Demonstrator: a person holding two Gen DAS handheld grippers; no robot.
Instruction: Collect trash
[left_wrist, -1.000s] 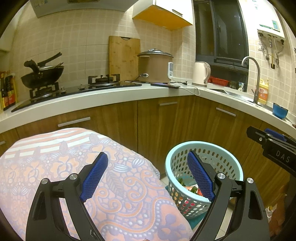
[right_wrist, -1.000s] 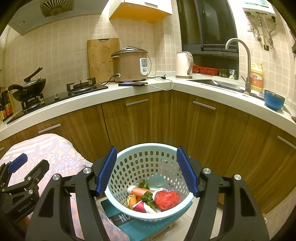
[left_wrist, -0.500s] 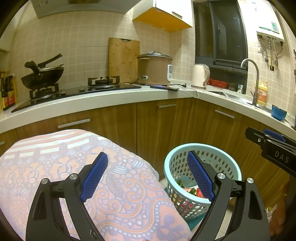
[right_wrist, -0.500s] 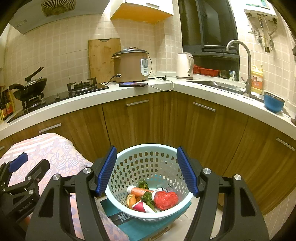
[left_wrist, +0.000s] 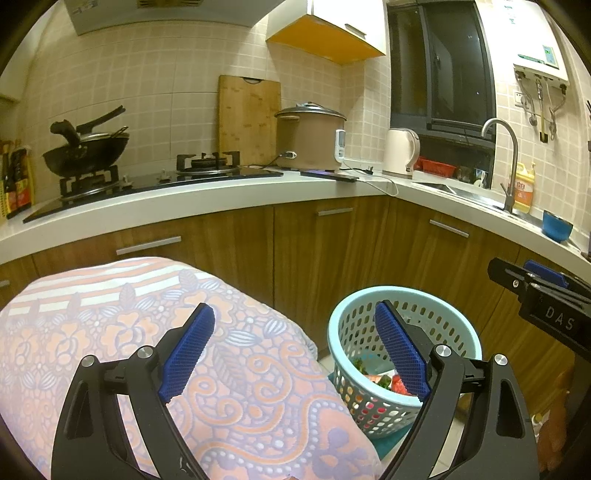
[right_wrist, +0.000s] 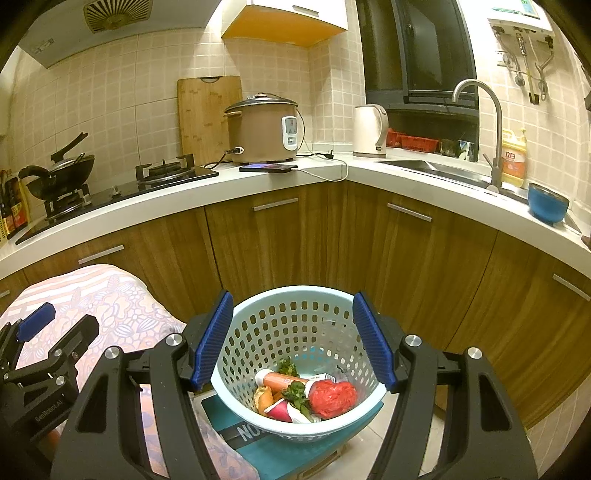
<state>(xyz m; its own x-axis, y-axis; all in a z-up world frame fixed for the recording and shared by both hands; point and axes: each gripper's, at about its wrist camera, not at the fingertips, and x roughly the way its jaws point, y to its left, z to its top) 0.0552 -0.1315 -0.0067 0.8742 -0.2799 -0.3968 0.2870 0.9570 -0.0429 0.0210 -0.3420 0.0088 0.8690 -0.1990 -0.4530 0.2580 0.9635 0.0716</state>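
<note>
A light blue perforated basket stands on a teal box on the floor; it also shows in the left wrist view. It holds trash: a red crumpled wrapper, an orange tube, green scraps. My right gripper is open and empty, held above the basket. My left gripper is open and empty, above a table with a floral cloth.
A white counter curves around over wooden cabinets. On it stand a wok, gas hob, rice cooker, kettle, phone, sink faucet and blue bowl.
Both grippers have drawn back and tilted up slightly, so the basket sits a little lower in both views. Both stay open and empty.
</note>
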